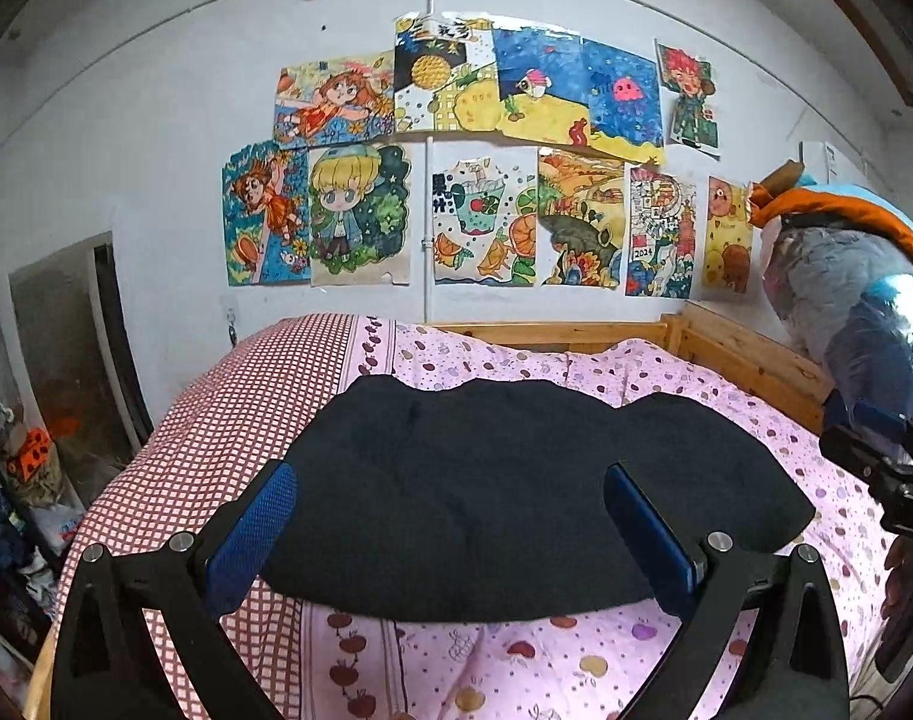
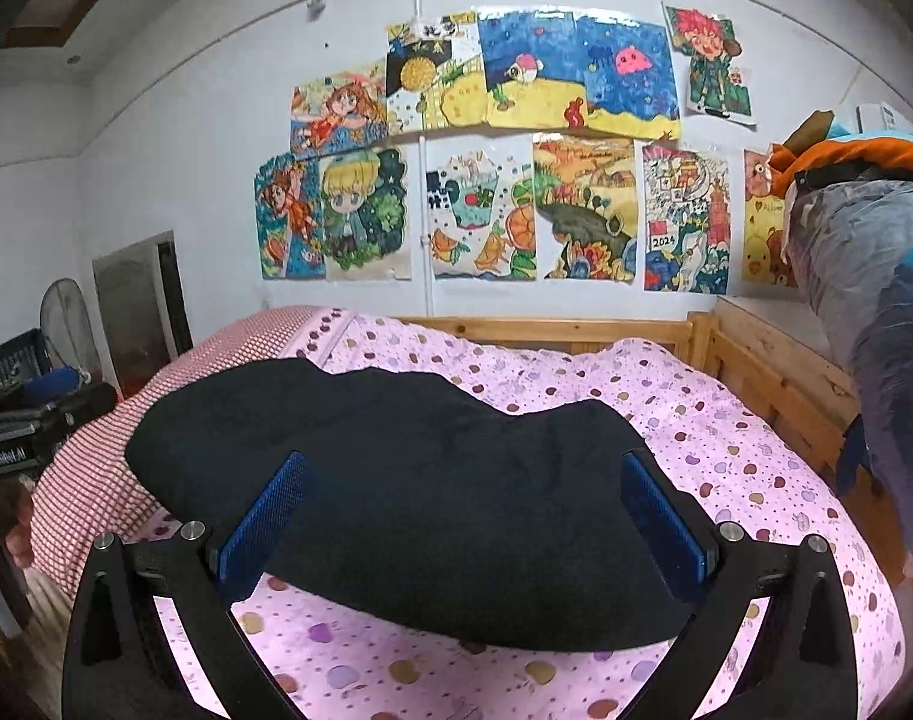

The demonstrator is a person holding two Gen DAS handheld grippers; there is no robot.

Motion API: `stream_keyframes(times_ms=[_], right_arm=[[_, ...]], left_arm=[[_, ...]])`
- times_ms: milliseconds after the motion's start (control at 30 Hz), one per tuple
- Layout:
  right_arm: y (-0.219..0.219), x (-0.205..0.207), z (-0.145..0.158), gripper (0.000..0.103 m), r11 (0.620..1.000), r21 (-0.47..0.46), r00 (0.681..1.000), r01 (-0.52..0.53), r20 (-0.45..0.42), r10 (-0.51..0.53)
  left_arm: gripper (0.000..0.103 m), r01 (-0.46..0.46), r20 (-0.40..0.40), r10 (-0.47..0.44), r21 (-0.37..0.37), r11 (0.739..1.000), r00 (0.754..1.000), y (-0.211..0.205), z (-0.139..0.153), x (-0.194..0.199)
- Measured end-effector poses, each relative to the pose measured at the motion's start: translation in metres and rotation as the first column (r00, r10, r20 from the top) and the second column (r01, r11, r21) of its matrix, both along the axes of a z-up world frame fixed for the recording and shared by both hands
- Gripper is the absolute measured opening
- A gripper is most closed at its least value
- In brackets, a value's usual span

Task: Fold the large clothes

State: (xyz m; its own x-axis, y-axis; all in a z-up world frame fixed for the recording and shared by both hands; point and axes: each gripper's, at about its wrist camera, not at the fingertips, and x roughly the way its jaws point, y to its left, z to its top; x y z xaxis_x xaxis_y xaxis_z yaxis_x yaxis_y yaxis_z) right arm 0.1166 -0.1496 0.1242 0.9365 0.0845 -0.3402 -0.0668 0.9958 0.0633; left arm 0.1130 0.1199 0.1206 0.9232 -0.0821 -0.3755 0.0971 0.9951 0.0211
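My left tongs [image 1: 450, 531] and right tongs [image 2: 462, 519] hang open above the black garment [image 1: 516, 498], spread on the bed [image 1: 516, 666]; next, grip its near edge.

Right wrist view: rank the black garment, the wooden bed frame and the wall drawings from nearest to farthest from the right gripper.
1. Black garment, spread on the bed directly ahead of the open right gripper.
2. Wooden bed frame, along the bed's far edge.
3. Wall drawings, on the wall above that frame.
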Motion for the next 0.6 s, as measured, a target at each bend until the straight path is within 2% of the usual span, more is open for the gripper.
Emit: stream_keyframes(times_ms=[267, 600], right_arm=[[0.014, -0.024, -0.004, 0.101, 1.0, -0.002, 1.0, -0.022, 0.016, 0.022], [0.024, -0.041, -0.012, 0.101, 0.999, -0.019, 0.999, -0.03, 0.022, 0.031]], left_arm=[[0.103, -0.013, 0.005, 0.012, 0.038, 0.999, 1.0, -0.007, -0.009, -0.026], [0.103, -0.036, 0.021, 0.035, 0.048, 0.998, 0.999, -0.002, -0.016, -0.05]])
